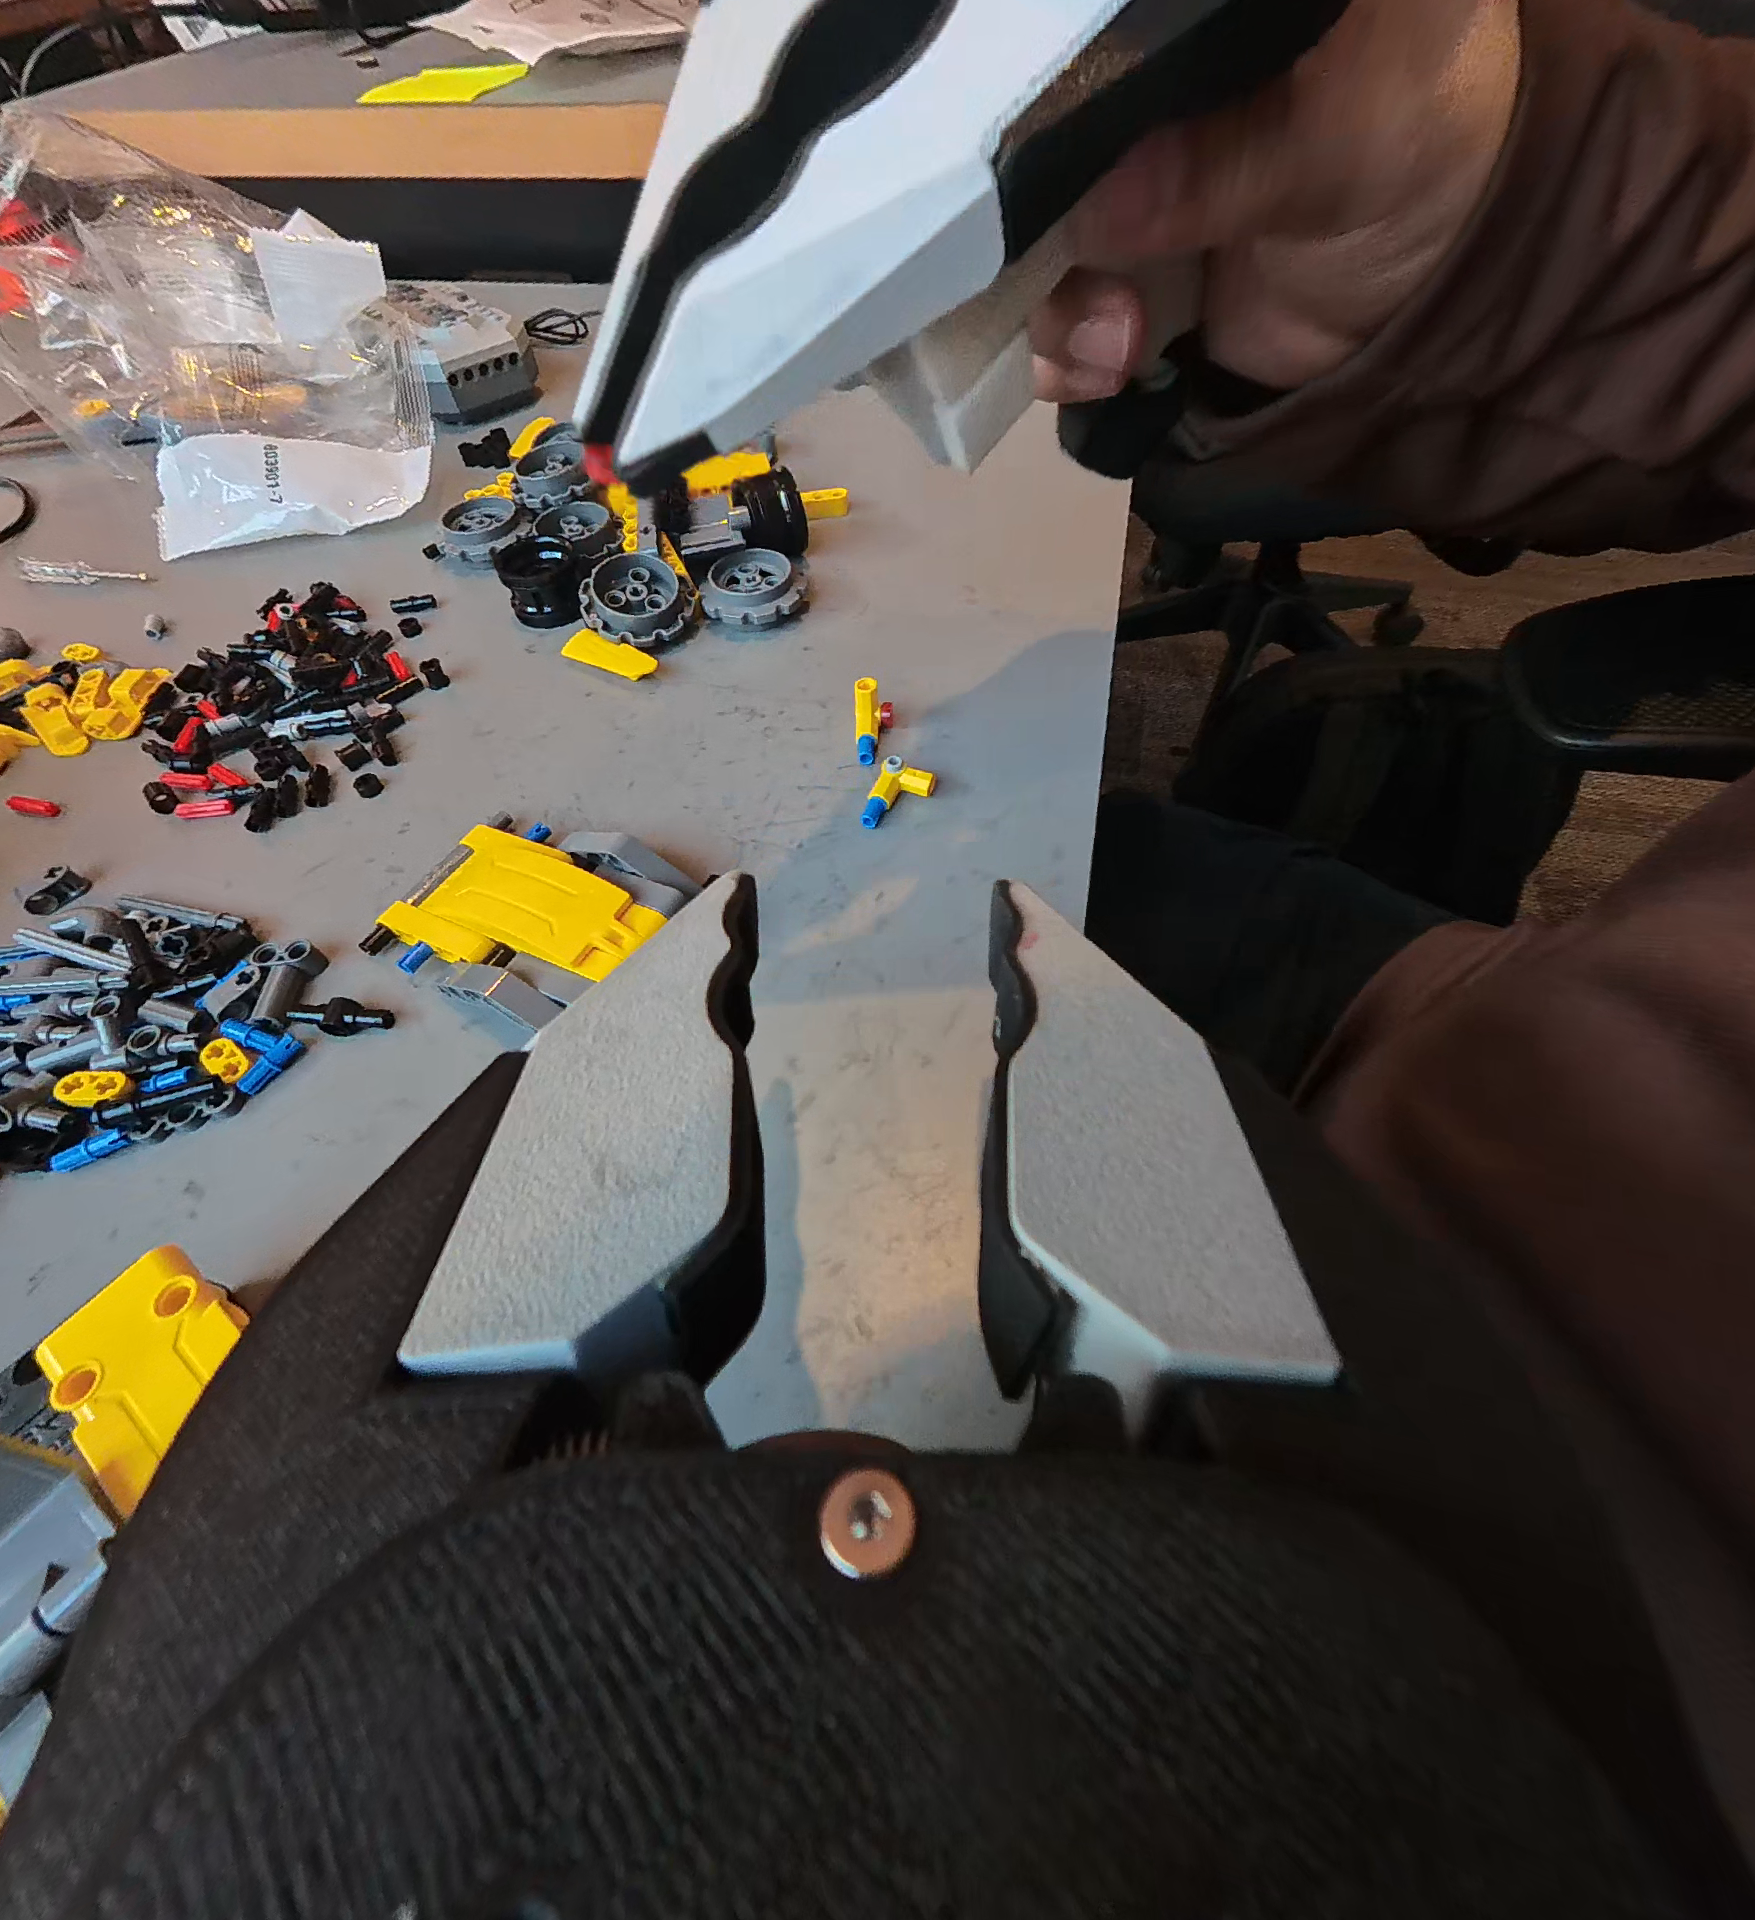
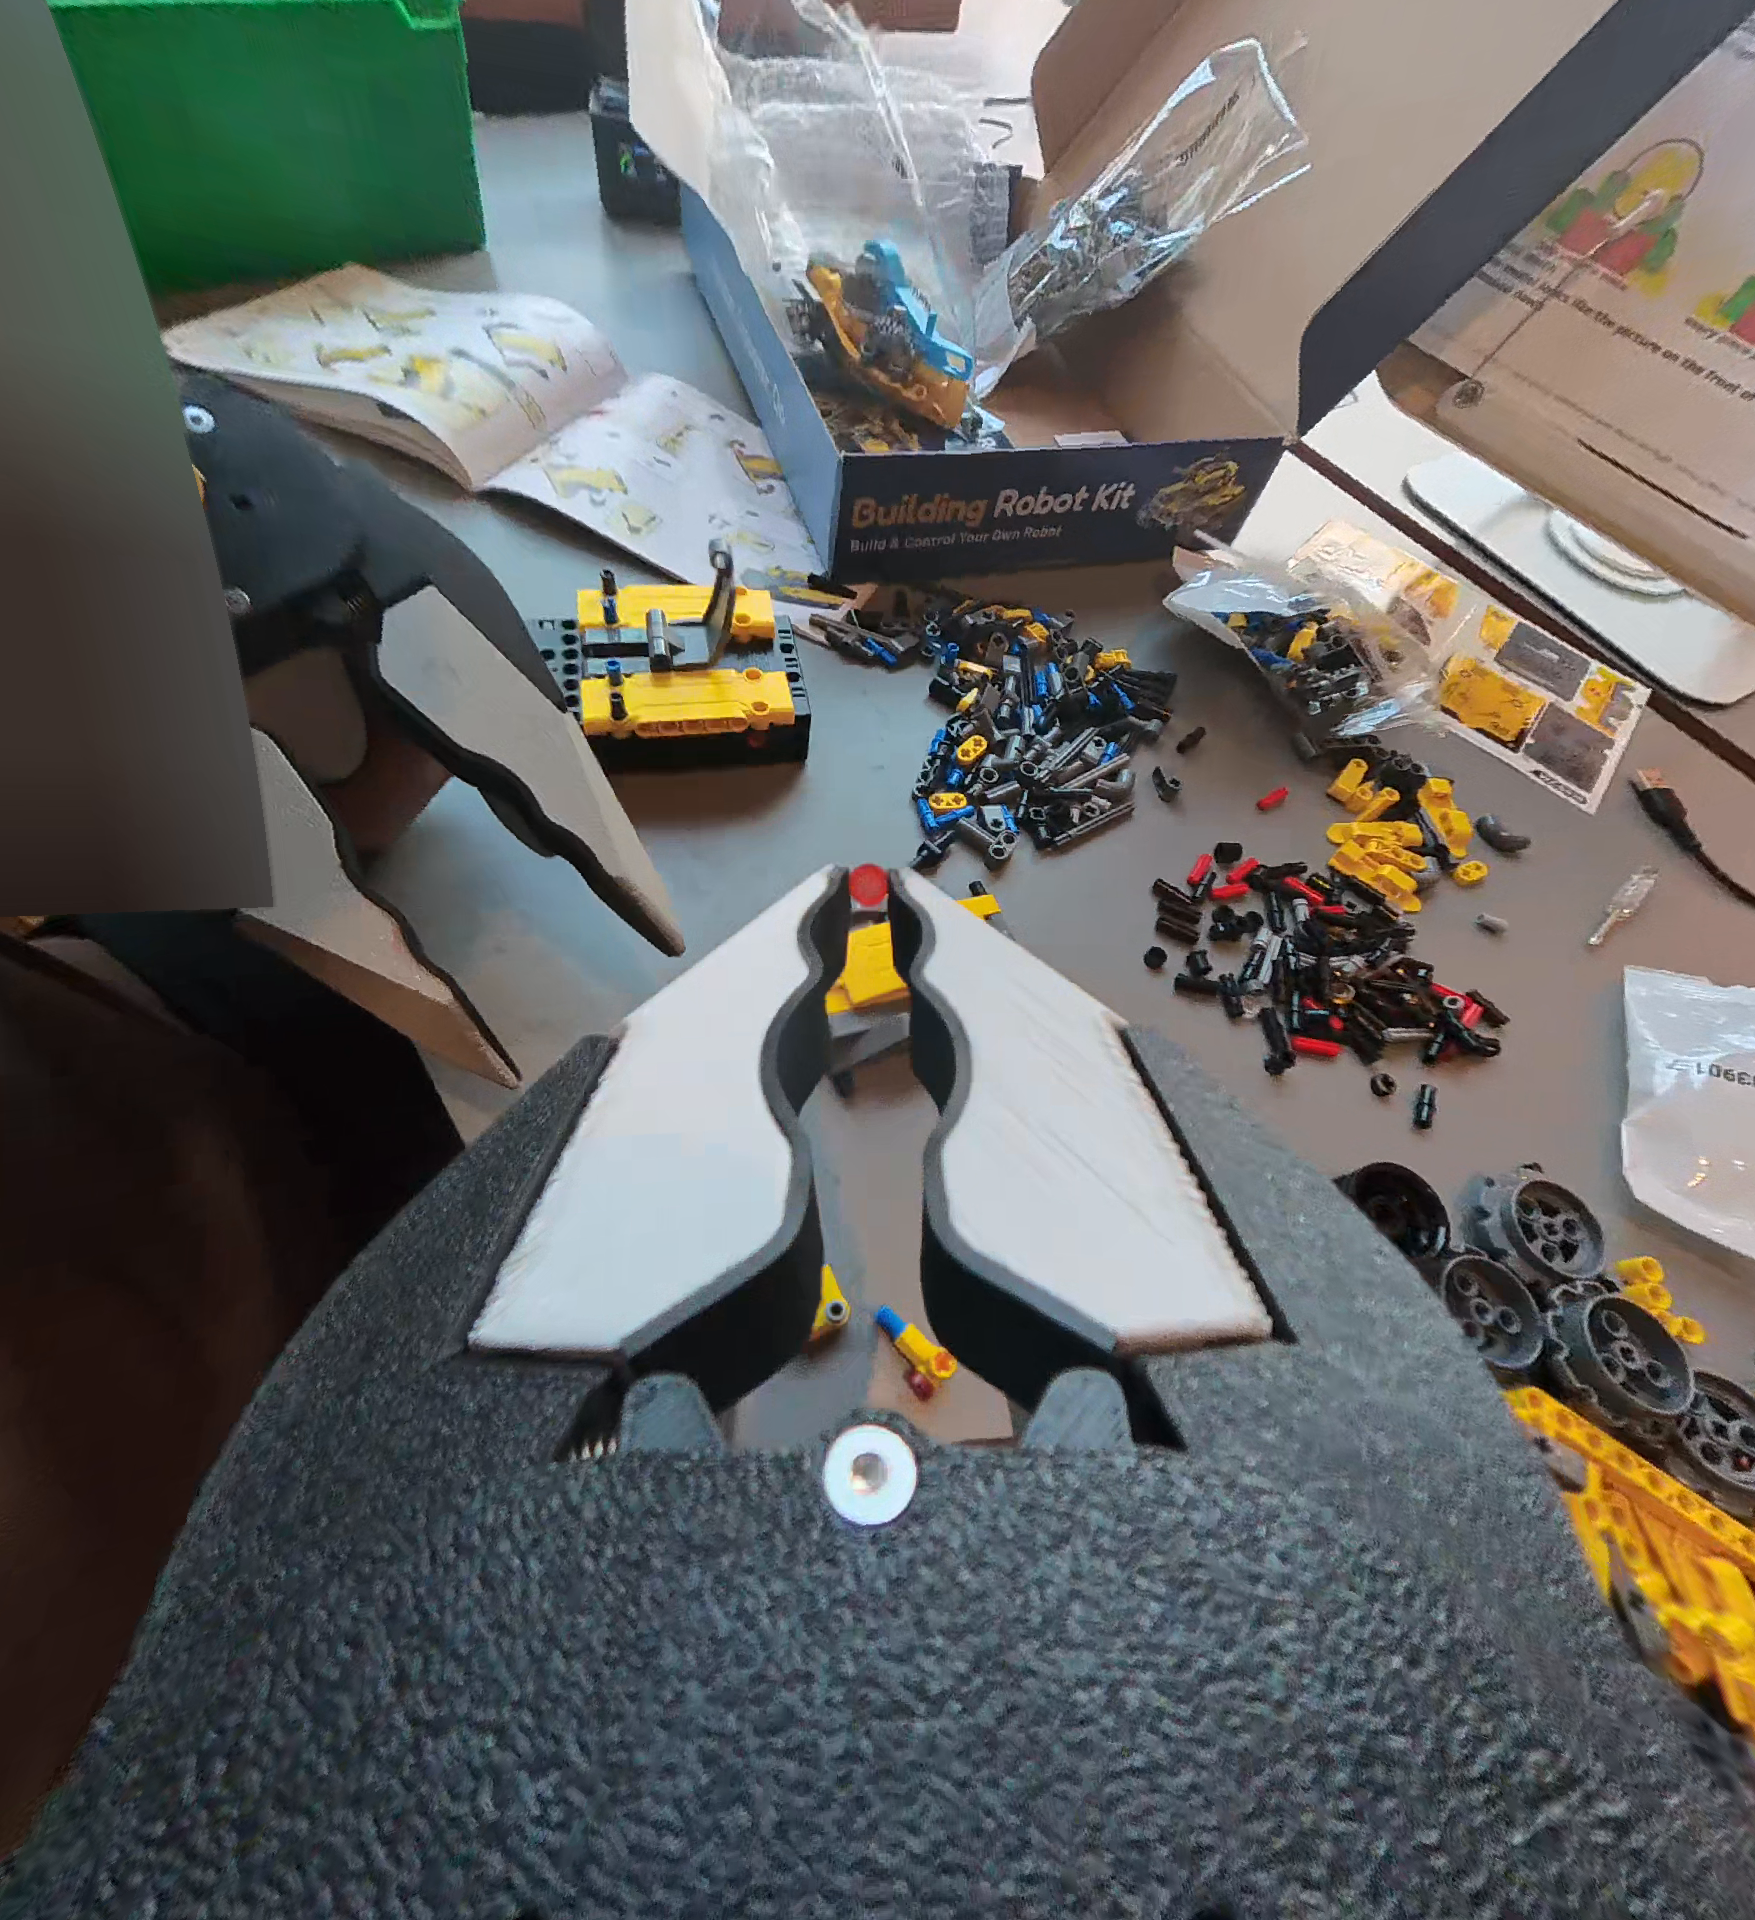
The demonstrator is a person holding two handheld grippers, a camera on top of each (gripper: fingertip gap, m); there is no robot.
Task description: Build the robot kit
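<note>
Left gripper (image 1: 868,920): we see its jaws apart and empty, low over bare grey table (image 1: 852,1195) at the near right edge.
Nearest part: yellow panel assembly (image 1: 525,904), just left of those tips.
Right gripper (image 2: 868,883): jaws pinched on a small red pin (image 2: 868,883), apparently end-on, raised above the table.
Beyond: grey wheels (image 1: 634,592), farther back.

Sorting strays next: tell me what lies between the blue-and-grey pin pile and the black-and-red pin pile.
The right wrist view shows it: between the blue-and-grey pile and the black-and-red pile lie two stray black pieces and one red pin.
</note>
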